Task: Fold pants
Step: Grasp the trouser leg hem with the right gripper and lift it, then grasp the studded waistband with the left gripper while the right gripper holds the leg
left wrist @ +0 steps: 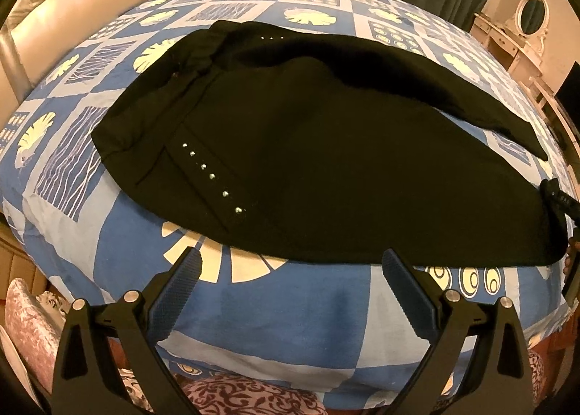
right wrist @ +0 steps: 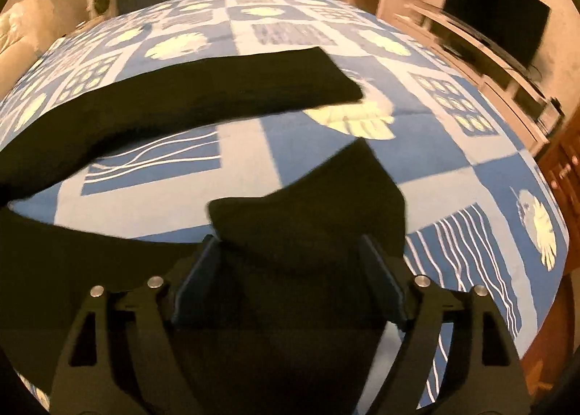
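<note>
Pants (left wrist: 308,146), black, are laid flat on the bed (left wrist: 308,309) over a blue patterned quilt. In the left wrist view the waistband end is seen at the left, with a row of silver studs (left wrist: 208,175) along a pocket seam; the long axis is run left to right across the bed, legs pointing right. In the right wrist view the two legs are seen apart: the far leg (right wrist: 203,88) is stretched flat on the quilt, its hem toward the right, while the near leg (right wrist: 319,212) is bunched up at the gripper.

Left gripper (left wrist: 291,262) is held with its fingers spread wide, nothing between them, just short of the near edge of the fabric. Right gripper (right wrist: 290,251) is seen with near-leg cloth lying between its fingers; the fingers are set fairly apart, and whether the cloth is actually pinched cannot be told.

Step judged in hand: the first fold, near leg to be brought over the far leg so the pants are halved lengthwise. Little of the task is judged done, as the legs are not yet stacked. The next move is judged to call for a firm pinch on the near hem, a lift and carry across to the far leg, and the waistband side pinned or matched by the left gripper so the seams are aligned.
</note>
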A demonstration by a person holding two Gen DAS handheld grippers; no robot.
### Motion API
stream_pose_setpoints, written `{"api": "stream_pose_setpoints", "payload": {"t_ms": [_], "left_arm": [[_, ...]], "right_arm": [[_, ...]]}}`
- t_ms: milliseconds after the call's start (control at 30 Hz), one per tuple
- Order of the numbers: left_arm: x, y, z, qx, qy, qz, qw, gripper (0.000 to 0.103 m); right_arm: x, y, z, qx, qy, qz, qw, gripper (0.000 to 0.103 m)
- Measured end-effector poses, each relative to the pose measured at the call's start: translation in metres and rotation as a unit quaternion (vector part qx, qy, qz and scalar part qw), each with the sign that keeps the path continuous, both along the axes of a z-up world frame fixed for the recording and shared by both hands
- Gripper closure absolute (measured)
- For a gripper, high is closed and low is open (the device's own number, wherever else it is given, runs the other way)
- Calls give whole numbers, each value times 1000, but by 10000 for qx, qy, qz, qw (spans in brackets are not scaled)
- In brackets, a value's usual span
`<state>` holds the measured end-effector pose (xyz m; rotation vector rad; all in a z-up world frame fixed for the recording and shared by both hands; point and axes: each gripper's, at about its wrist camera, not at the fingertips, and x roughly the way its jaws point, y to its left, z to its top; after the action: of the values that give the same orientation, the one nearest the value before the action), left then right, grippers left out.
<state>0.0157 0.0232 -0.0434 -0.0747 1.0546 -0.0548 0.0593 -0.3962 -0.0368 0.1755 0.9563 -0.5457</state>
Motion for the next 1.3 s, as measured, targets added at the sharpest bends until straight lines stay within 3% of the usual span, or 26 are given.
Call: {"api": "stream_pose_setpoints", "payload": {"t_ms": [67, 133, 200, 233, 300, 400, 500, 633, 800, 933, 1167, 1233, 1300], "left_arm": [[0, -1, -1, 26, 12, -5, 10000, 4], [0, -1, -2, 49, 22, 0, 10000, 4], [1, 0, -2, 66, 27, 16, 10000, 4], [1, 1, -2, 62, 23, 28, 10000, 4], [1, 2, -2, 60, 27, 55, 10000, 4], [2, 4, -2, 14, 49, 76, 10000, 4], [1, 3, -2, -4, 48, 57, 10000, 4], [-1, 2, 0, -9, -22, 18, 10000, 4], [0, 5, 0, -20, -18, 67, 10000, 4], [1, 8, -1, -82, 27, 120, 9999, 4], [8, 23, 7, -198, -122, 97, 9997, 4], [15, 34, 13, -251, -211, 97, 9994, 4], [22, 46, 21, -204, -401, 208, 9988, 4]], "right_arm": [[4, 7, 2, -25, -5, 169, 9999, 13], [9, 8, 0, -197, 157, 157, 9996, 16], [10, 1, -6, 32, 267, 127, 9996, 60], [6, -5, -5, 229, 219, 117, 9994, 62], [-7, -14, 4, 403, -1, 75, 9992, 84], [-41, -37, 24, 713, -400, -138, 9966, 89], [-83, -64, 35, 969, -715, -500, 9915, 90], [-130, -100, 25, 1353, -809, -1036, 9820, 93], [-175, -130, -11, 2341, -1050, -1586, 9534, 94], [-187, -138, -19, 2602, -1261, -1849, 9393, 96], [-189, -142, -20, 2564, -1120, -1907, 9409, 95], [-190, -141, -12, 2370, -1050, -1849, 9480, 84], [-194, -136, 11, 1740, -940, -1905, 9616, 62]]}}
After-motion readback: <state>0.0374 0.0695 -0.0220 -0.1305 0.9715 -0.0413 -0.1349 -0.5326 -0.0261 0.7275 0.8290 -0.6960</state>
